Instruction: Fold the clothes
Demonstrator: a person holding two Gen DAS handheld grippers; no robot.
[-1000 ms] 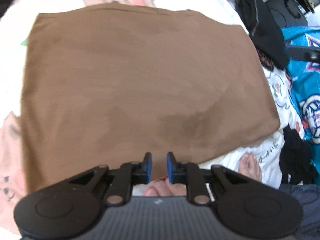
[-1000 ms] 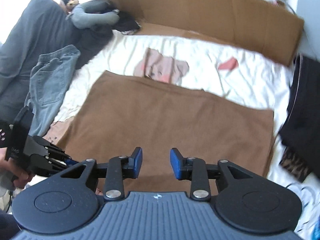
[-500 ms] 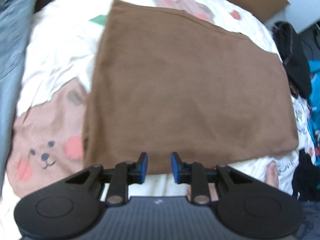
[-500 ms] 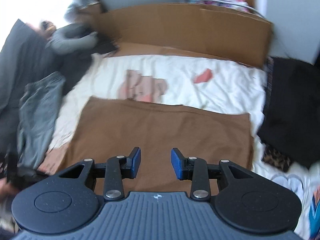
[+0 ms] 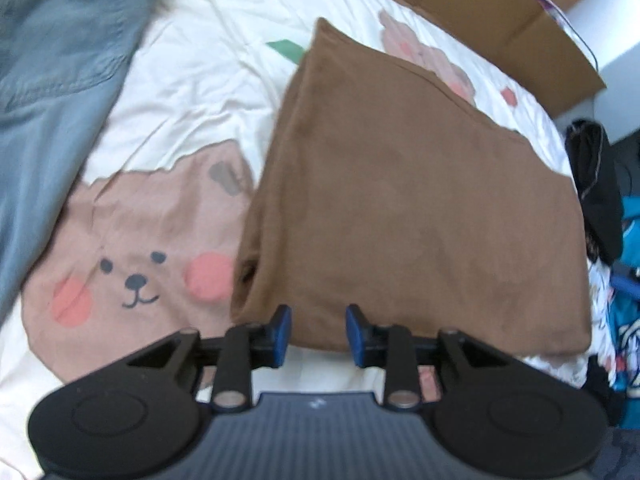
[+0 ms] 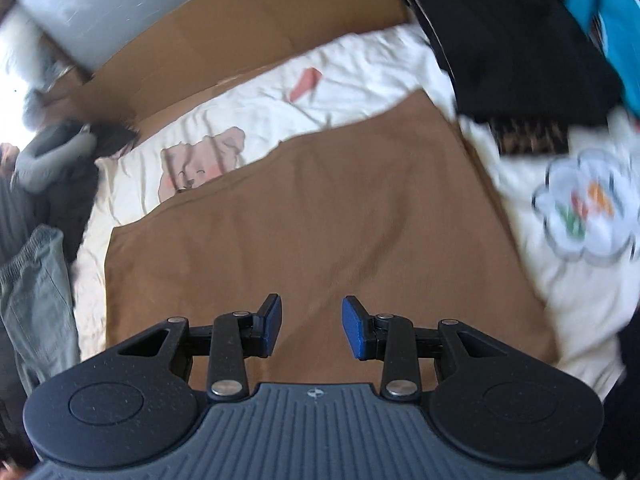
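From the left wrist, the folded brown garment point(image 5: 420, 200) lies flat on the bed sheet point(image 5: 192, 64), a white sheet printed with pink bears. The left gripper point(image 5: 318, 330) hangs over the garment's near edge, close to its near left corner; its blue-padded fingers point(image 5: 282, 332) are spreading apart, with the cloth's edge seen behind the gap but nothing pinched. Only this view shows the big bear face point(image 5: 136, 276) printed just left of the garment, and the blue denim garment point(image 5: 52, 80) along the left side of the bed. A cardboard panel point(image 5: 500, 12) runs along the far side, and a black garment point(image 5: 600, 192) lies past the right edge.

From the right wrist, the same brown garment point(image 6: 320, 220) fills the middle. The right gripper point(image 6: 312, 326) is over its near part, fingers point(image 6: 354, 332) spread and holding nothing. This view alone shows a flower print point(image 6: 588, 204) on the sheet point(image 6: 360, 64) at right, a black pile point(image 6: 520, 48) beyond it, a grey-green garment point(image 6: 36, 300) at the left edge, and grey clothes point(image 6: 44, 156) heaped farther back. No container is in either view.
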